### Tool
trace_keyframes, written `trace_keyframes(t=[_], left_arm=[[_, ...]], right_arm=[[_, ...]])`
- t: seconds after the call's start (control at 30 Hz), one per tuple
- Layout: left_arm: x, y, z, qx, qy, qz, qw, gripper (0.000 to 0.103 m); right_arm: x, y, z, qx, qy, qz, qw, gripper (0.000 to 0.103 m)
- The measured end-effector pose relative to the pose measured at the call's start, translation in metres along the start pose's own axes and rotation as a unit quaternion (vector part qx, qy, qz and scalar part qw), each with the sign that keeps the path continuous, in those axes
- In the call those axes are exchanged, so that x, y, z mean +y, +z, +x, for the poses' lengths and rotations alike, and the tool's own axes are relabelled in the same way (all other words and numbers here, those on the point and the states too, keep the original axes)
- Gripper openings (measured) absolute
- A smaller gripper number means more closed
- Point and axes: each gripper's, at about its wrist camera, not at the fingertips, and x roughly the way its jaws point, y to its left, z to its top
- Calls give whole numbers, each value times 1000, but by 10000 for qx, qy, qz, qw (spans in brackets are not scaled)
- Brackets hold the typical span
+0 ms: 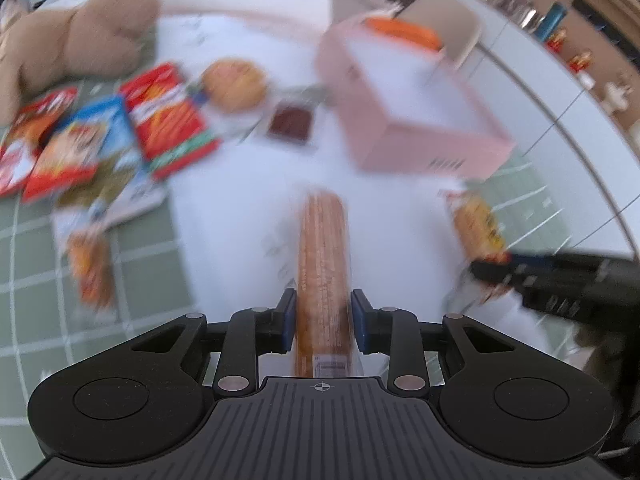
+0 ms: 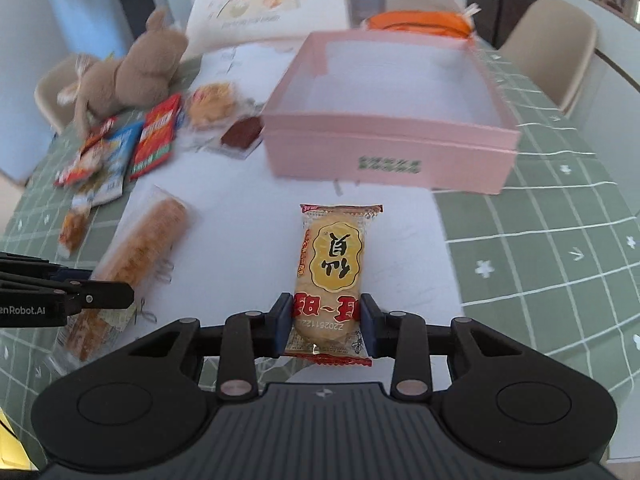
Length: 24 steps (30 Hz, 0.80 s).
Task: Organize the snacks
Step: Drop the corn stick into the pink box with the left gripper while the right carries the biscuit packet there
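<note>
A plush rabbit (image 2: 132,76) lies near a beige chair (image 2: 560,52).

a long orange biscuit pack (image 1: 323,264) and a yellow rice-cracker packet (image 2: 330,268) point toward the empty pink box (image 2: 390,152).

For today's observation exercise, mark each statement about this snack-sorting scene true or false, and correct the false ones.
1. The right gripper is shut on a rice cracker packet. True.
2. The left gripper holds nothing. False: it is shut on a long wrapped biscuit stick.
3. The pink box already contains several snacks. False: its inside shows none.
4. A plush toy sits beyond the red and blue snack packets. True.
5. The box's lid is closed. False: the box stands open.
</note>
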Motion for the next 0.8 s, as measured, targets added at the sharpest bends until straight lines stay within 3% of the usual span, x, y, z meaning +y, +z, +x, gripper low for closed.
trace_keyframes(t=[0.13, 0.3, 0.37, 0.5, 0.63, 0.8], left_arm=[[-21, 46, -20, -509, -516, -90, 9973, 30], [-57, 108, -39, -1214, -719, 138, 9899, 29], [-71, 134, -40, -1497, -637, 246, 9864, 29], [-72, 175, -5, -1447, -711, -161, 9868, 30], [-62, 175, 27, -1436, -439, -452, 9876, 31], [-39, 149, 22, -1476, -432, -770, 9851, 31]], right_arm=[[-18, -1, -12, -157, -35, 137, 9998, 35], [-32, -5, -21, -229, -149, 86, 9996, 34], [-35, -7, -25, -240, -153, 46, 9996, 34], [-41, -5, -25, -201, -140, -12, 9997, 34], [-42, -2, -17, -86, -131, -155, 9998, 34], [-45, 6, -10, -47, -32, -259, 9996, 34]])
